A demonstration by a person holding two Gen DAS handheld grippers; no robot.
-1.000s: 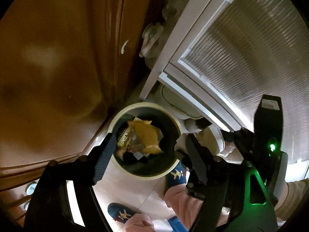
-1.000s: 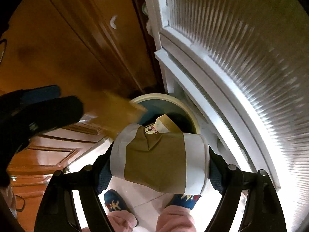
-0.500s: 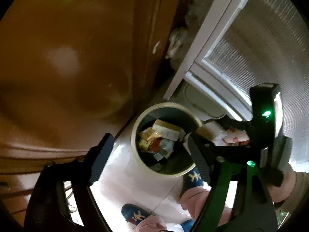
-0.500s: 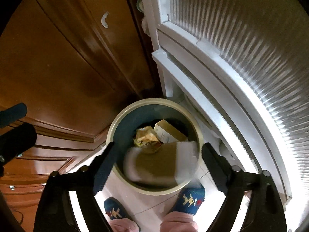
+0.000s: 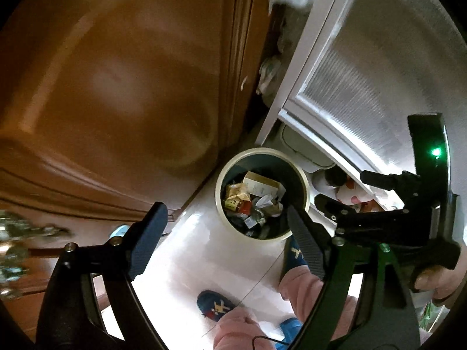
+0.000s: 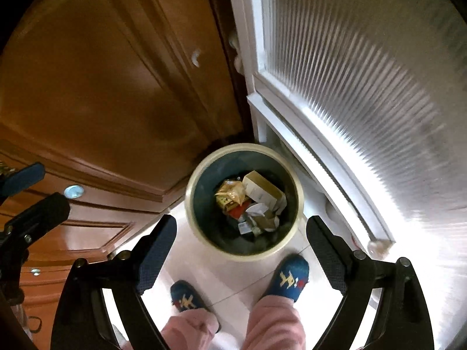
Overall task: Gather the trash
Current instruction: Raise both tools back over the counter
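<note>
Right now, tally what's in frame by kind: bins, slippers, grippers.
Bins: 1, the round cream-rimmed bin with trash inside
Slippers: 2, blue, left slipper and right slipper
Grippers: 2, left gripper and right gripper, both open and empty
Total: 5

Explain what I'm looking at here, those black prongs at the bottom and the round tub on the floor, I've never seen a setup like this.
No machine: a person holds a hand-held two-finger gripper in each hand, each with a camera looking along its fingers. One picture is from the left gripper, the other from the right gripper. Both look down at a round trash bin on the white tile floor, between a wooden cabinet and a ribbed glass door. Inside lie a small box and crumpled wrappers. Both grippers are open and empty, having just widened. The person's blue slippers show below.
</note>
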